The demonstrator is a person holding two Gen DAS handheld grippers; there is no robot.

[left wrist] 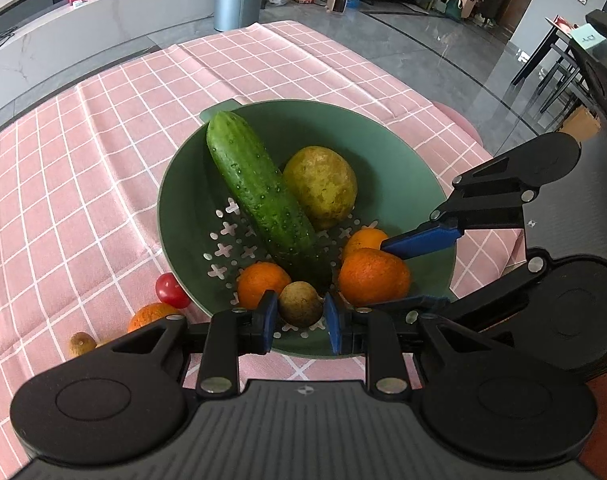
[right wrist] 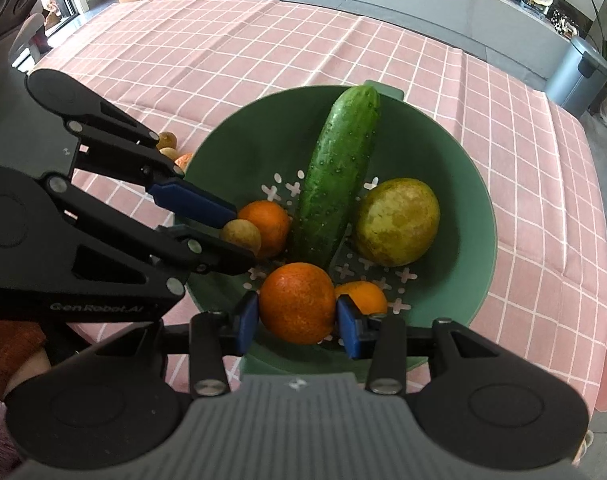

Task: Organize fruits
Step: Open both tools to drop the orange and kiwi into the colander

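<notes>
Over the near rim of the green colander, the left gripper has its blue pads on either side of a small brown round fruit, jaws narrowed to about the fruit's width; from the left wrist view the pads sit close against its flanks, and the right wrist view shows the same fruit pinched between the fingers, so it looks held. The right gripper brackets a large orange with jaws set wider, each pad at or just beside the peel; whether both pads press on it I cannot tell.

Inside the colander lie a cucumber leaning up toward the far handle, a yellow-green round fruit just beside it, an orange next to the brown fruit, and another orange partly hidden behind the right gripper's pad.

On the pink checked tablecloth, outside the colander and close to its left wall, sit a red tomato touching the rim, an orange half covered by the left gripper's body, and a small brown fruit. A further piece beside that one is cut off by the gripper and hard to make out
</notes>
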